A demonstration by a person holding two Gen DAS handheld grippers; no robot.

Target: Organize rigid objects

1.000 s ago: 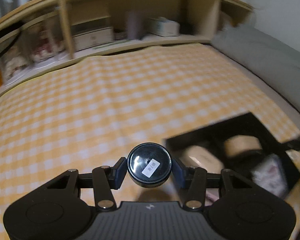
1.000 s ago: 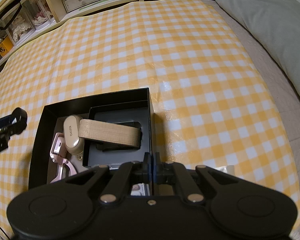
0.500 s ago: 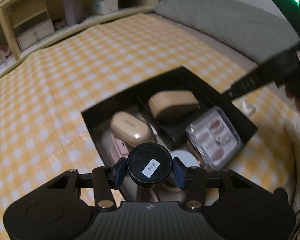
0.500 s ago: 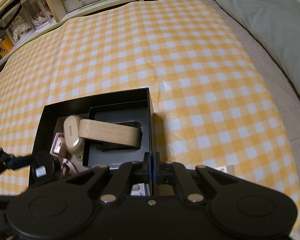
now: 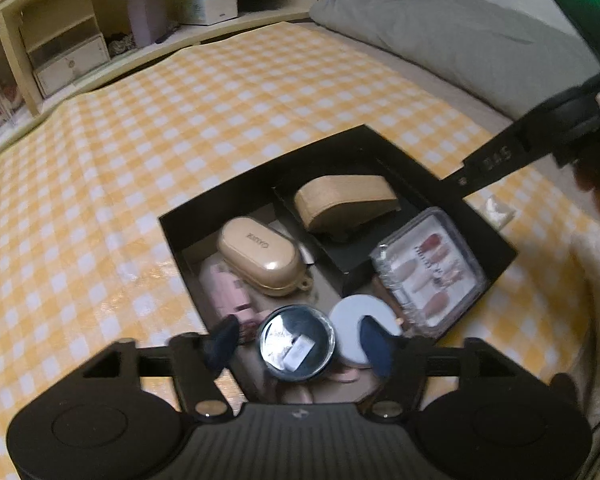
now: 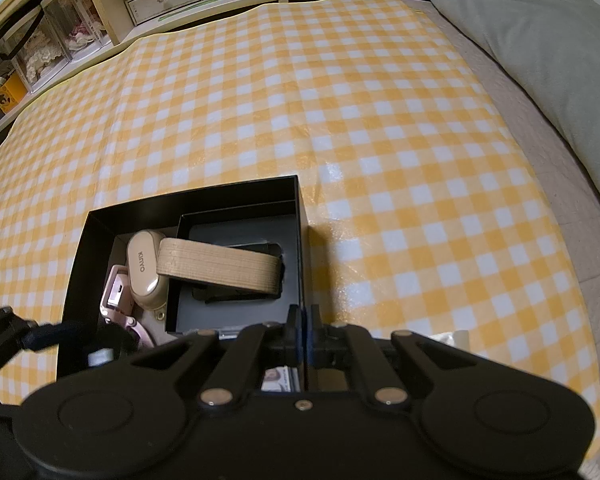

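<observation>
A black box (image 5: 260, 172) rests on the yellow checked cloth (image 5: 140, 140). It holds a beige KINYO case (image 5: 260, 256), a tan oval band (image 5: 344, 204) in a smaller inner box, a pack of false nails (image 5: 428, 268), a white disc (image 5: 352, 320) and a pink item (image 5: 228, 292). My left gripper (image 5: 298, 344) hangs over the box's near corner with its jaws opening. The round black tin (image 5: 298, 344) lies between the pads, and a gap shows on each side. My right gripper (image 6: 303, 316) is shut on the right wall of the box (image 6: 80, 264).
A grey pillow (image 6: 540, 40) lies along the right of the bed. Wooden shelves (image 5: 60, 52) with boxes and drawers run behind the cloth. A small clear wrapper (image 5: 500, 210) lies on the cloth right of the box. Bare checked cloth spreads left and behind.
My left gripper swung from the bare cloth to above the box with the tin in it. Its pads have now parted from the tin. The right gripper has stayed still.
</observation>
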